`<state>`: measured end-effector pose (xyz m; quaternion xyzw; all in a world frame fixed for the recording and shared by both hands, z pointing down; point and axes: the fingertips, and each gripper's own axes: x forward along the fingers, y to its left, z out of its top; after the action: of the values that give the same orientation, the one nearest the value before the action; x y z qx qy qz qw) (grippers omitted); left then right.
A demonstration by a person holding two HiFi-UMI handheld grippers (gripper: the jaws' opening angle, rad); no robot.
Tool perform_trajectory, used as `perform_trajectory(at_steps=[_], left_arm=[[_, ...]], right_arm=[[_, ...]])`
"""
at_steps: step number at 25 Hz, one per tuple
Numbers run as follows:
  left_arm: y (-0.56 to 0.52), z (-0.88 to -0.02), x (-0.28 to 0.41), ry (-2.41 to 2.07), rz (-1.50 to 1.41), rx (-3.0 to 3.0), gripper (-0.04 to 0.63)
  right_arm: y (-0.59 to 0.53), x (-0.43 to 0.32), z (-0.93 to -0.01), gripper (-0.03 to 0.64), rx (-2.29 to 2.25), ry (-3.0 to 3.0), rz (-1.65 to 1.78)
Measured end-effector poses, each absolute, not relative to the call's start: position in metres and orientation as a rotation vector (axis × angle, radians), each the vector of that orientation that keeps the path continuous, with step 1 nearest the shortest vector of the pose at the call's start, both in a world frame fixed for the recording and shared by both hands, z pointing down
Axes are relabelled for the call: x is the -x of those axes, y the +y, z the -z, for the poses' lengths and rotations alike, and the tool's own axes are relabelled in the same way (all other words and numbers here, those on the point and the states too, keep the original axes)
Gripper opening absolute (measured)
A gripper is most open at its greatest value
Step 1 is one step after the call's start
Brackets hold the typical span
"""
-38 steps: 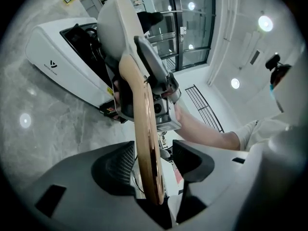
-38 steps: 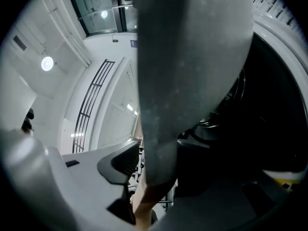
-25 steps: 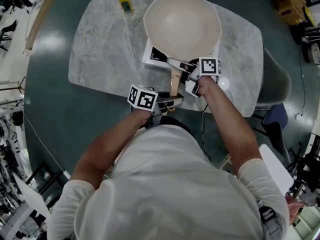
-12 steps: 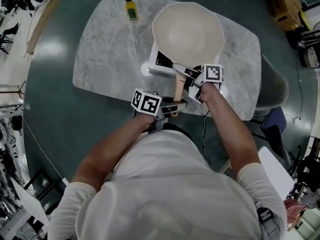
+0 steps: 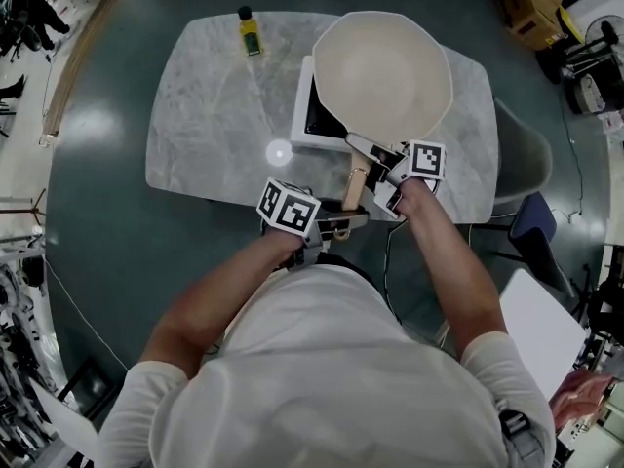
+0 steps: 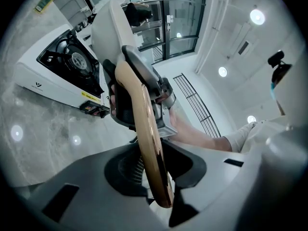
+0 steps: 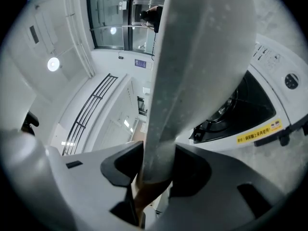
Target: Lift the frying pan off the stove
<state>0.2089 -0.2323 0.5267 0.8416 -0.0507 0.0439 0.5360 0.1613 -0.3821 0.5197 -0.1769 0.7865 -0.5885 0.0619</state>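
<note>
Left fingers (image 6: 98, 189) grip pan handle (image 6: 147, 129) | right fingers (image 7: 209, 179) grip its neck (image 7: 192, 81) | marble table (image 5: 214, 96), stove (image 5: 310, 115), bottle (image 5: 251, 32); dark green floor (image 5: 107, 222)

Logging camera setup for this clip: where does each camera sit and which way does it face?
Head view: on the head, steeply down at table, stove, frying pan; torso, forearms, left gripper, right gripper show.
Left gripper view: on that gripper, along jaws shut on the pan's handle; right forearm shows.
Right gripper view: on that gripper, along jaws shut on the handle's metal neck.
All share handle and stove.
</note>
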Motion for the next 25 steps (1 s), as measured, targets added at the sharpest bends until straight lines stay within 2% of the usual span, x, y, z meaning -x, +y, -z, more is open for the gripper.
perform_trajectory(at_steps=[25], left_arm=[[-0.07,-0.473,-0.172,0.312,-0.314,-2.049,0.11]], right_arm=[[-0.226,-0.194,-0.468,0.168,0.919,2.103,1.542]])
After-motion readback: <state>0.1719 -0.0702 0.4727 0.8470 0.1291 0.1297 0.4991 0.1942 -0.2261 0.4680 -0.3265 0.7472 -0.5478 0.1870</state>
